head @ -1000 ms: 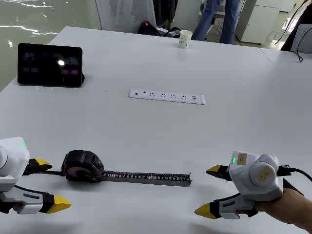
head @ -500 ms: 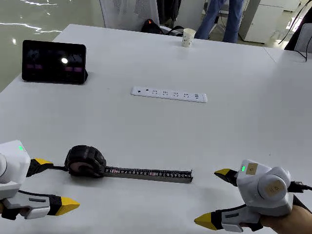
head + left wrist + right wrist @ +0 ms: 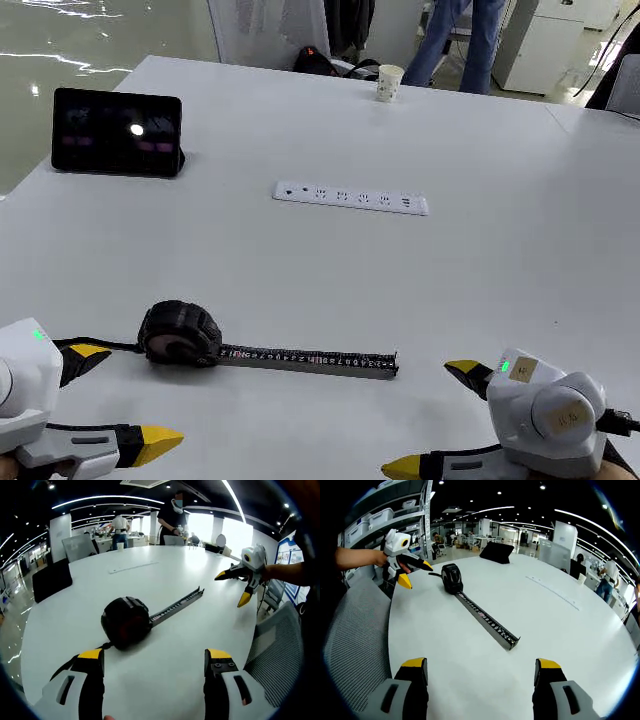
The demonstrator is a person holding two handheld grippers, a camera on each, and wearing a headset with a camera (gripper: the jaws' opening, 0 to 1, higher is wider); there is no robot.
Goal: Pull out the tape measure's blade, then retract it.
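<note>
Both pairs of jaws stand wide apart with nothing between them. Left gripper (image 3: 135, 395) sits at the table's (image 3: 500, 250) near edge, towards the left corner. Right gripper (image 3: 422, 417) sits at the same edge further right. Each has drawn back towards the person over the last second; the left one's upper tip was close behind the tape (image 3: 180, 333) then, and now lies clear of it.

The tape itself has not stirred. It rests close to the near edge, just ahead of the left gripper, with its blade (image 3: 310, 358) run out flat along the table towards the right gripper. The hook (image 3: 394, 360) stops well short of those jaws. The blade reads the same length as before, so I'd judge the pull-out done and the retraction not yet begun. With neither gripper on it and the blade staying out, it looks locked, and one of them will have to go back to the tape to release it. A thin black strap (image 3: 105, 346) trails from the tape towards the left gripper; whether they touch I can't tell.

As for containers, one paper cup (image 3: 390, 82) stands by the far edge. Its inside is hidden from here, so I can't say what it holds. A power strip (image 3: 350, 197) lies mid-table and a dark tablet (image 3: 117, 132) is propped by the left edge, both well apart from the work.
</note>
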